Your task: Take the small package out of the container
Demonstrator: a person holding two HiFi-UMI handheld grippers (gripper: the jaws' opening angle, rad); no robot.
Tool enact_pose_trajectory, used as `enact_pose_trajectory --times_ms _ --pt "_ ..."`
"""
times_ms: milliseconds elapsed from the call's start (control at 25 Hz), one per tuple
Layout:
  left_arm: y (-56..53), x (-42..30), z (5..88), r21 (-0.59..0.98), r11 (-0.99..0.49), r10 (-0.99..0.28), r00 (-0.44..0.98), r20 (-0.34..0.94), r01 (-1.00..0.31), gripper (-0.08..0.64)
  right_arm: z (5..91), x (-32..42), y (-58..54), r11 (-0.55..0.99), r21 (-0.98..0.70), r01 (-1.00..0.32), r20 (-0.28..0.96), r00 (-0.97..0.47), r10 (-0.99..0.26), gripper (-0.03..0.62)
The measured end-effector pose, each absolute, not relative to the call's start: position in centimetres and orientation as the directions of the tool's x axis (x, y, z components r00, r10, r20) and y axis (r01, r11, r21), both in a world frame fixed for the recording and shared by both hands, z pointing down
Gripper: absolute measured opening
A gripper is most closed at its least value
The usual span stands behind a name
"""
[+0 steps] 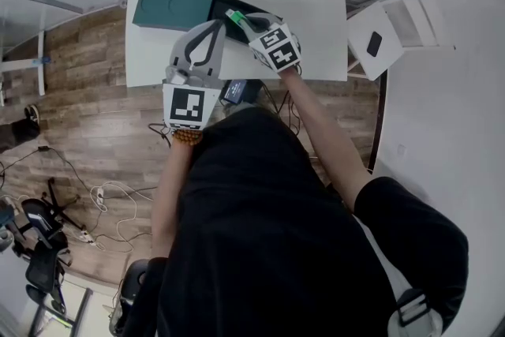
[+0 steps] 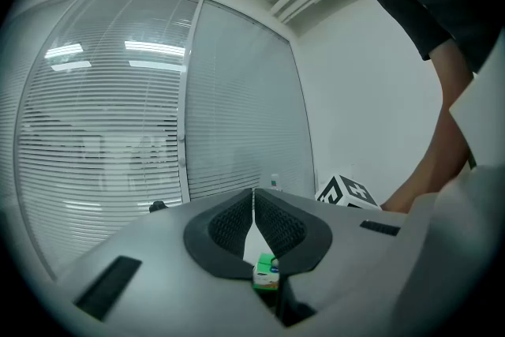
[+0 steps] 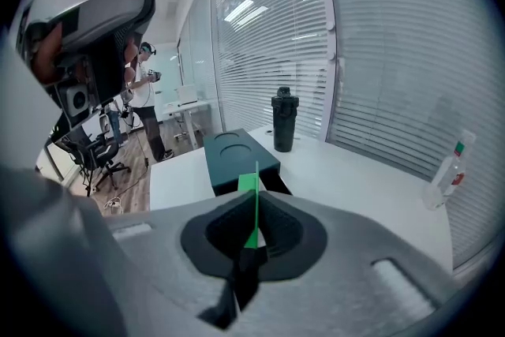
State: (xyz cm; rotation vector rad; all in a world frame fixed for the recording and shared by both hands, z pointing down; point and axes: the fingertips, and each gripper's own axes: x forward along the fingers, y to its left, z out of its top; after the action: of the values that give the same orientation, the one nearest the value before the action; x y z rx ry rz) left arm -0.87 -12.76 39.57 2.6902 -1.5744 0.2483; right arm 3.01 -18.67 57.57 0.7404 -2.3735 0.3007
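**Package pinched above the container: carry it clear**

Your right tool [image 3: 256, 193] is closed flat on the small package [image 3: 248, 184], a thin green piece gripped edge-on with its top poking above the tips. Your left tool [image 2: 253, 193] has its tips together. A small green-and-white thing [image 2: 266, 272] shows low in the gap behind them, and I can't tell whether it sits in the tool or lies beyond it. The package hangs over the near end of the dark container [image 3: 235, 156], which rests on the white table [image 3: 371, 185] with a black bottle [image 3: 284, 121] behind it. I judge you are at the lift-out step. Next, hold the pinch firm, draw the package away from the container, and pick a bare patch of table to set it on.
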Motion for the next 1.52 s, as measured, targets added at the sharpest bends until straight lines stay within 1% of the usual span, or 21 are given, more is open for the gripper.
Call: enact_pose_trajectory --times_ms 80,200,360,560,680,960,1080,1400,1520 --pt "-12.7 -0.7 39.5 -0.089 -0.505 -0.860 0.492 0.136 -0.859 0.011 57.3 3.1 -18.7 0.816 -0.021 -0.578 0.616 -0.650 -0.445 0.000" --pt "-12.7 -0.5 39.3 -0.059 -0.496 -0.863 0.485 0.140 -0.866 0.011 57.0 3.2 -18.6 0.813 -0.016 -0.582 0.609 -0.651 -0.454 0.000" --pt "-12.8 0.1 39.5 -0.116 -0.533 -0.845 0.519 0.130 -0.838 0.011 56.3 3.3 -18.4 0.809 -0.018 -0.588 0.599 -0.654 -0.462 0.000" --pt "-12.7 0.6 39.4 -0.080 -0.523 -0.849 0.511 0.134 -0.849 0.011 55.2 4.1 -18.6 0.798 -0.020 -0.603 0.572 -0.662 -0.485 0.000" --pt "-12.9 1.0 39.5 -0.139 -0.548 -0.836 0.536 0.115 -0.825 0.011 54.4 4.5 -18.7 0.792 -0.020 -0.611 0.558 -0.664 -0.498 0.000" --pt "-13.2 1.3 38.9 -0.100 -0.530 -0.846 0.520 0.116 -0.842 0.011 52.8 5.0 -18.9 0.786 -0.010 -0.618 0.530 -0.670 -0.520 0.000" --pt "-13.3 1.7 39.0 -0.133 -0.545 -0.838 0.535 0.106 -0.828 0.011 52.2 5.1 -19.0 0.787 -0.006 -0.617 0.511 -0.678 -0.528 0.000" --pt "-13.6 1.4 39.1 -0.134 -0.543 -0.840 0.531 0.114 -0.829 0.011 49.7 5.4 -19.4 0.774 0.009 -0.634 0.452 -0.687 -0.568 0.000" --pt "-13.6 1.5 39.4 -0.158 -0.554 -0.832 0.541 0.118 -0.817 0.011 49.0 5.5 -19.5 0.772 -0.004 -0.636 0.437 -0.695 -0.571 0.000"
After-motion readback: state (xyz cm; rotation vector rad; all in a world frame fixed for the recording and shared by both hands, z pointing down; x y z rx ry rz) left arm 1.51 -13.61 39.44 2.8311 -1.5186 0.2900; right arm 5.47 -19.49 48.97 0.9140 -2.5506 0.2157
